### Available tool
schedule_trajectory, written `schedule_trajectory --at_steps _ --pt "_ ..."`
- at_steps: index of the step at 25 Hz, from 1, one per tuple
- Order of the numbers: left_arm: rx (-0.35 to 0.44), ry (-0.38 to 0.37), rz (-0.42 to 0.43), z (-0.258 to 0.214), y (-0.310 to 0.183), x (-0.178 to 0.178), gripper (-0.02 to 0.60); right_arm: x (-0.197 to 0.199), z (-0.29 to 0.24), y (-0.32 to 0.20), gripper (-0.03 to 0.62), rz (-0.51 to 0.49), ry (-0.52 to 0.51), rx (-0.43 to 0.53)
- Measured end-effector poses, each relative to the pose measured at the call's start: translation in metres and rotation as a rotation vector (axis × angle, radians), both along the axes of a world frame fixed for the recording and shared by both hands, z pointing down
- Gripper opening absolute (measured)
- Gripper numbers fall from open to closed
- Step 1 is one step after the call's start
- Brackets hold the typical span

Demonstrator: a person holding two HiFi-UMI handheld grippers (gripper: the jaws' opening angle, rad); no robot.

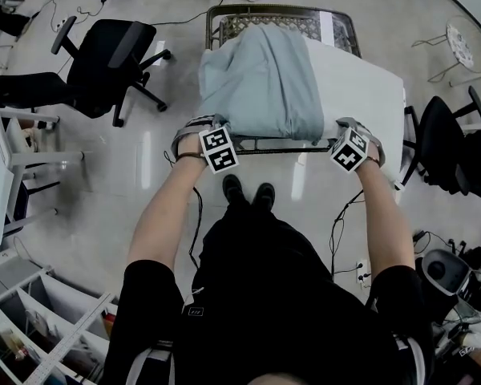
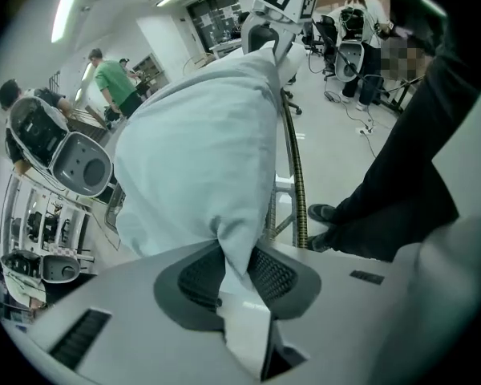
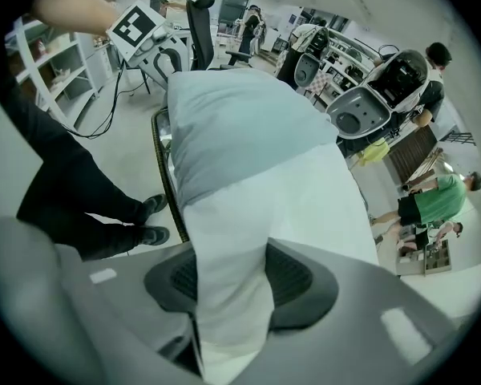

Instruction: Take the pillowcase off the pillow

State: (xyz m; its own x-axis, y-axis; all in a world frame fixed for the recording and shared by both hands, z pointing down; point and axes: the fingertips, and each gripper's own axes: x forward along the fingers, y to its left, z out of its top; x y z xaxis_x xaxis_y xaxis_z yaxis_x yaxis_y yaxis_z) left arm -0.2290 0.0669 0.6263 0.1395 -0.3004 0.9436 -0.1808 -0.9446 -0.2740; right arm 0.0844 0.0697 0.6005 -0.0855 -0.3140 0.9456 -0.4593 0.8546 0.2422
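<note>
Presently the pillow (image 1: pixel 361 83) lies across the tabletop (image 1: pixel 337 24), with the pillowcase (image 1: pixel 260 79) still covering its left part. The left tongs (image 2: pixel 234 275) pinch a thin fold of pillowcase. The right tongs (image 3: pixel 228 291) clamp the bare pillow corner. Recommended: anchor the right, then draw the left steadily away. It is unclear whether the left pinch also caught filling.

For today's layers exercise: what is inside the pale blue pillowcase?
The white pillow; one end sticks out bare. The rest is covered by the pillowcase and cannot be seen.
</note>
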Motion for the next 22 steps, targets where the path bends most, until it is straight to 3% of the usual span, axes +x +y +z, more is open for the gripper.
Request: schedule_trajectory --at_steps 5,22 --pt "0.021 -0.080 0.053 0.004 0.004 -0.010 0.015 0.003 0.004 0.000 0.206 -0.001 -0.002 0.005" --pt "-0.029 -0.105 0.042 -0.015 0.027 -0.054 0.008 0.010 -0.009 0.003 0.197 0.008 -0.005 0.002"
